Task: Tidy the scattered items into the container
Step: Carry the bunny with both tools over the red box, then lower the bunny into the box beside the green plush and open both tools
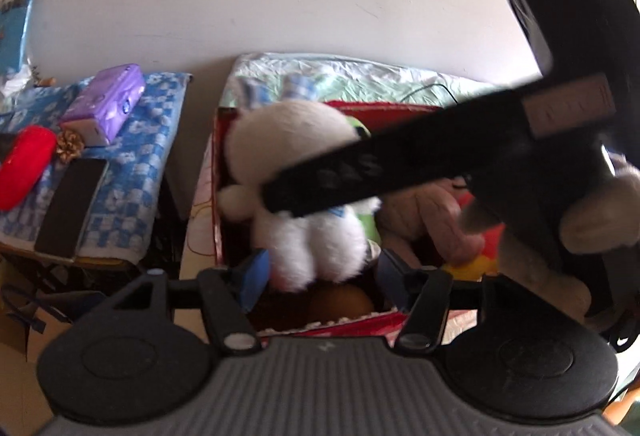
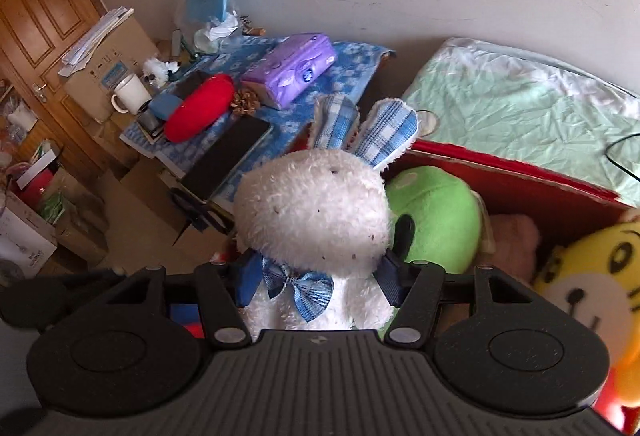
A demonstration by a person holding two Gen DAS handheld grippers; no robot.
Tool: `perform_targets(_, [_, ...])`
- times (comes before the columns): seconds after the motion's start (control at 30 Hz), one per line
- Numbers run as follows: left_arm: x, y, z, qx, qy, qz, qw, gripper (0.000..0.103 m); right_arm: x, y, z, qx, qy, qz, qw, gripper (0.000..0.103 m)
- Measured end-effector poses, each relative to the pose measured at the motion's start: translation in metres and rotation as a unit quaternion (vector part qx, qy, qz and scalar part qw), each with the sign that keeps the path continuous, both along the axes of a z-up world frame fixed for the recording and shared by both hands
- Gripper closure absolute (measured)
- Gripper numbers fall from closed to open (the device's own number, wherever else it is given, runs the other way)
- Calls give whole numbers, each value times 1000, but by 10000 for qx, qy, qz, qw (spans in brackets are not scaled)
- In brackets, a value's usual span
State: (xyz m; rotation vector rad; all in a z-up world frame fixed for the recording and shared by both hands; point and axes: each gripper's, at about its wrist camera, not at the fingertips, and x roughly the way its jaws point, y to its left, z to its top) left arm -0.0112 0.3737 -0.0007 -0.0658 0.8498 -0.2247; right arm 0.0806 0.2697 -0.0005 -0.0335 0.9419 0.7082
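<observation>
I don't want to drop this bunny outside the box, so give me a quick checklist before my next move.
1. Right gripper clamped on the white bunny at its neck: ok.
2. Bunny over the red box: ok.
3. Left gripper open, bunny's legs between its fingers: ok.
4. Free room in the box beside the green plush and yellow plush: cannot tell.

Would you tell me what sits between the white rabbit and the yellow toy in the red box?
A green plush next to the white rabbit, then a pink plush before the yellow toy; the right wrist view shows it.
</observation>
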Motion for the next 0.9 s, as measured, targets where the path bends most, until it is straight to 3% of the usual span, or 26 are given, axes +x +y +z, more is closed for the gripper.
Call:
perform_targets(0.13, [5, 1, -6, 139, 112, -74, 9998, 43, -1, 24, -5, -464, -152, 160, 9987, 41])
perform_targets(0.23, [5, 1, -5, 207, 73, -147, 9997, 44, 4, 35, -12, -742, -5, 225, 9970, 41])
perform_targets(0.37, [10, 7, -4, 87, 63, -155, 9998, 43, 13, 30, -14, -513, 219, 74, 9984, 41])
perform_targets(0.6, [21, 0, -2, 190, 42, -162, 9997, 25, 6, 9, 1, -73, 189, -183, 9996, 37])
perform_targets(0.77, [32, -12, -5, 347, 78, -221, 9991, 25, 11, 1, 0, 179, 234, -264, 9992, 30])
perform_targets(0.9, [36, -16, -8, 424, 134, -289, 9986, 24, 13, -6, 4, 362, 302, -365, 9982, 36])
